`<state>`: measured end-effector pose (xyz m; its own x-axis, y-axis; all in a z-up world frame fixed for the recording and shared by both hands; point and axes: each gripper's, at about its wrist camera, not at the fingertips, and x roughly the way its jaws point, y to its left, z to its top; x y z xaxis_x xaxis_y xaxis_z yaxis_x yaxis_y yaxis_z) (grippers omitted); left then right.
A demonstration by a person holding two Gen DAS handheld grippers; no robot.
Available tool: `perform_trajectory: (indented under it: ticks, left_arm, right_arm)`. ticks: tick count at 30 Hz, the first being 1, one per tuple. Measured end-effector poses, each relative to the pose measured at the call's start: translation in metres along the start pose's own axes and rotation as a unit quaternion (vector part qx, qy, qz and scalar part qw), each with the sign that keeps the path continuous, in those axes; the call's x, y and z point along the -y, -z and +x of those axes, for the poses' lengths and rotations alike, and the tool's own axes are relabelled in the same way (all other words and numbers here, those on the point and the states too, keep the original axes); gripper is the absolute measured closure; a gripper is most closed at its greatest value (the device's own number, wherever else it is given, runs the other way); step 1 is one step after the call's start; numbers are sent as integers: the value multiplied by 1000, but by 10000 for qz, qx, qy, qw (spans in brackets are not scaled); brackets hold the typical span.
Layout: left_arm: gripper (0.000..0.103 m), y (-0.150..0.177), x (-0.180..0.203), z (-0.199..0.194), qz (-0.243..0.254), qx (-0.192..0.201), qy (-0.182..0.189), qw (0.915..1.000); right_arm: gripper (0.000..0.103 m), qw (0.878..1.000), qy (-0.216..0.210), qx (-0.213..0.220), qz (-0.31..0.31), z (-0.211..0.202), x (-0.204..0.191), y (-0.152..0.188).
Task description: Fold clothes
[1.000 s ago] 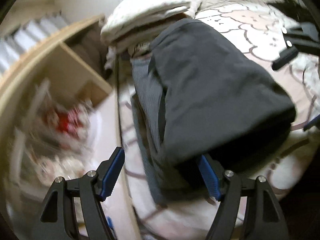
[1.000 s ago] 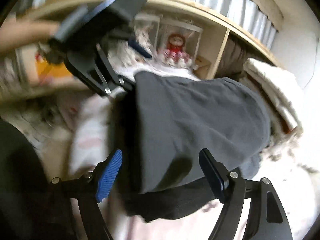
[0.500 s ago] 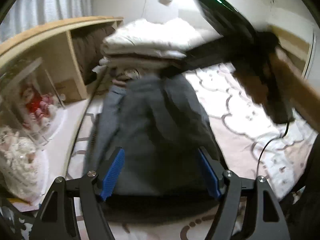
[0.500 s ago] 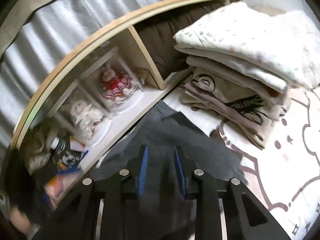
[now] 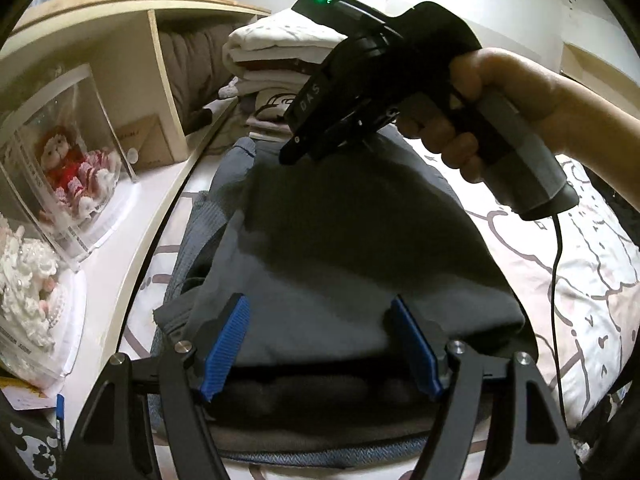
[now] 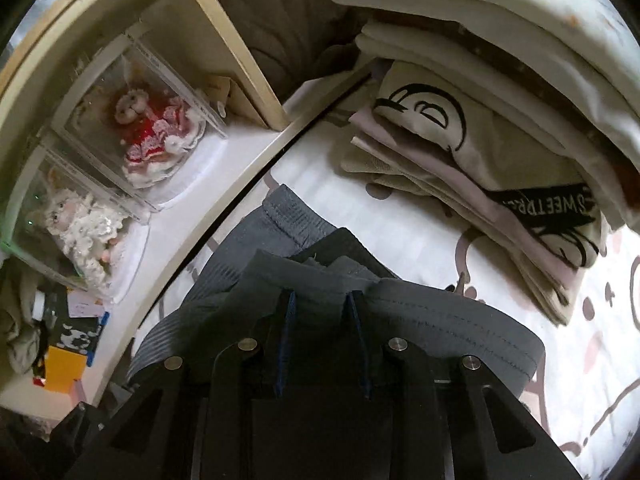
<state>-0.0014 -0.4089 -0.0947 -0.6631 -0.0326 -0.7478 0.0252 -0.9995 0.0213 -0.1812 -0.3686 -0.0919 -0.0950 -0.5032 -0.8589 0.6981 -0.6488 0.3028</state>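
Note:
A folded dark grey garment point(image 5: 352, 248) lies on the patterned bed sheet, on top of a grey ribbed garment point(image 5: 200, 216). My left gripper point(image 5: 320, 340) is open, its blue pads either side of the near end of the fold. My right gripper point(image 5: 292, 152), held by a hand, presses down on the far end of the garment. In the right wrist view my right gripper point(image 6: 320, 300) has its jaws narrowly apart over the grey fabric point(image 6: 440, 320); whether cloth is pinched between them does not show.
A stack of folded cream and beige clothes point(image 6: 480, 120) sits at the head of the bed. A wooden shelf point(image 5: 160, 80) on the left holds clear boxes with dolls point(image 5: 68, 168). A black cable point(image 5: 554, 300) trails over the pink-patterned sheet point(image 5: 580, 280).
The dark garment went from held up to lying flat on the bed. My right gripper narrowed its jaws and moved to the far end. My left gripper stayed open at the near end.

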Motion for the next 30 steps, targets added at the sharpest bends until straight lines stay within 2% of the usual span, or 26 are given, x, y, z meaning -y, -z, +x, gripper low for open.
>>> perform_trajectory:
  ticks: [2, 4, 6, 9, 13, 15, 19, 22, 28, 30]
  left_arm:
    - [29, 1, 2, -2, -22, -23, -1, 10000]
    - [29, 1, 3, -8, -54, -4, -1, 10000]
    - [29, 1, 2, -13, -141, 1, -11, 9999]
    - [29, 1, -3, -21, -407, -40, -50, 9992]
    - [29, 1, -11, -30, -761, -96, -102, 9970]
    - [29, 1, -15, -35, -938, -123, -128, 9954]
    - [29, -2, -9, -51, -1156, -152, -276, 9928]
    - [29, -7, -4, -61, -1442, -340, -332, 9884]
    - [29, -15, 21, -89, -1493, -332, -466, 9871]
    - [29, -16, 30, -98, -1497, -264, -490, 9872]
  right_arm:
    - [76, 10000, -65, -24, -10, -4, 1, -2]
    - [76, 9985, -487, 112, 236, -20, 14, -2]
    - [76, 9954, -748, 500, 342, -48, 30, 3]
    - [76, 9942, -643, 832, 237, -82, 51, 23]
    - [76, 9942, -767, 721, 227, -91, 70, 57]
    - [76, 9948, -800, 610, 130, -89, 70, 76]
    - [76, 9905, -1244, 579, -61, -95, 50, 120]
    - [76, 9888, -1200, 660, -593, -95, 22, 150]
    - [76, 9892, -544, 278, -1330, -68, -4, 183]
    - [76, 9895, -542, 527, -1229, -87, -2, 185]
